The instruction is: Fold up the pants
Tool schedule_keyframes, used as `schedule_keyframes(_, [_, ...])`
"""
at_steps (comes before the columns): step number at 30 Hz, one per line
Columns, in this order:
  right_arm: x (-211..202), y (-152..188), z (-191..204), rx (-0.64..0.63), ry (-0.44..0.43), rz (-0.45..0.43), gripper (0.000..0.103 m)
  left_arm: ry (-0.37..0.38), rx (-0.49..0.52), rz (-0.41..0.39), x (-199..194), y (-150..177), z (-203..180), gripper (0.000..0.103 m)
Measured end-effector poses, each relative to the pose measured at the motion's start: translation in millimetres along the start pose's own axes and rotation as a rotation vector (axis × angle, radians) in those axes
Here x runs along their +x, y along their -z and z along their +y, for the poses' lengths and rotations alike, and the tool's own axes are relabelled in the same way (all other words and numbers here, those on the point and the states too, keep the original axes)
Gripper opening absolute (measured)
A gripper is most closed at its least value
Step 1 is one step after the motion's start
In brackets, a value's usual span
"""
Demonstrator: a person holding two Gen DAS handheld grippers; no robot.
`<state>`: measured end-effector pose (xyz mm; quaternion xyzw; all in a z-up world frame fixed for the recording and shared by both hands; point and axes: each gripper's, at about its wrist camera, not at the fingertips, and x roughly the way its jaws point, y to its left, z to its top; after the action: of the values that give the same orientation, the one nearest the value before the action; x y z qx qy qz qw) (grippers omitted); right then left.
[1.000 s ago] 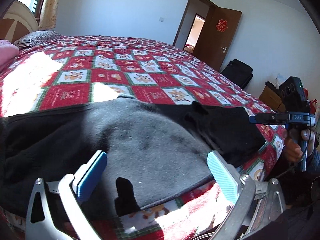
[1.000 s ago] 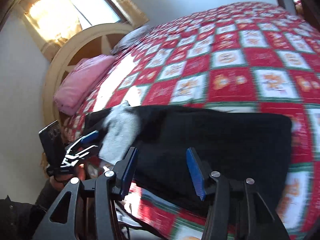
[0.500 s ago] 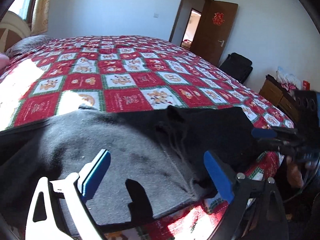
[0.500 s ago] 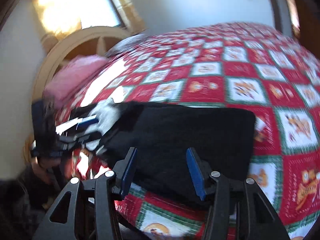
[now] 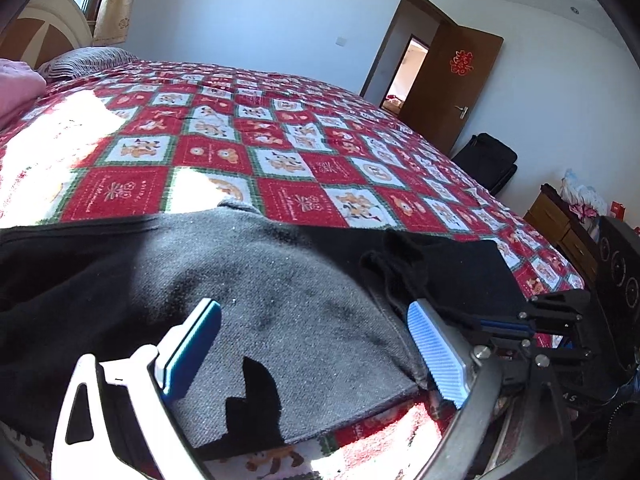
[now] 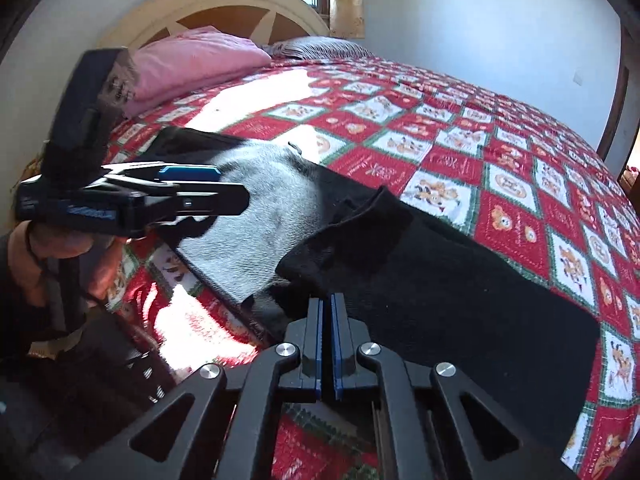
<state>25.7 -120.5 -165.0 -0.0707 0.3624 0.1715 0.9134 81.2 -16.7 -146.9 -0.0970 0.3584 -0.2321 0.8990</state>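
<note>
Black pants (image 5: 280, 320) lie along the near edge of the bed, with a sunlit grey part in front of my left gripper (image 5: 316, 344). That gripper is open, its blue pads spread over the fabric, holding nothing. In the right wrist view the pants (image 6: 460, 292) stretch from left to lower right, with a raised fold near the middle. My right gripper (image 6: 326, 312) is shut on the near edge of the pants. The left gripper (image 6: 188, 188) shows at the left there, and the right gripper (image 5: 508, 326) shows at the right in the left wrist view.
The bed has a red and white patchwork quilt (image 5: 280, 152). A pink pillow (image 6: 192, 60) and a wooden headboard (image 6: 224, 4) stand at the head. An open brown door (image 5: 452, 76), a black bag (image 5: 488, 160) and a wooden cabinet (image 5: 560, 224) are across the room.
My right gripper has closed from open onto the pants' near edge and moved closer to the left gripper. The left gripper stays open over the grey part.
</note>
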Motion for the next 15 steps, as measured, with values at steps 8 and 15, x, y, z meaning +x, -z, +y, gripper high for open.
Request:
schedule_keyframes(8, [28, 16, -10, 0.076, -0.092, 0.094, 0.004, 0.035, 0.02, 0.031, 8, 5, -16, 0.097])
schedule_keyframes(15, [-27, 23, -67, 0.243, -0.133, -0.022, 0.049, 0.101, 0.084, 0.069, 26, 2, -50, 0.095])
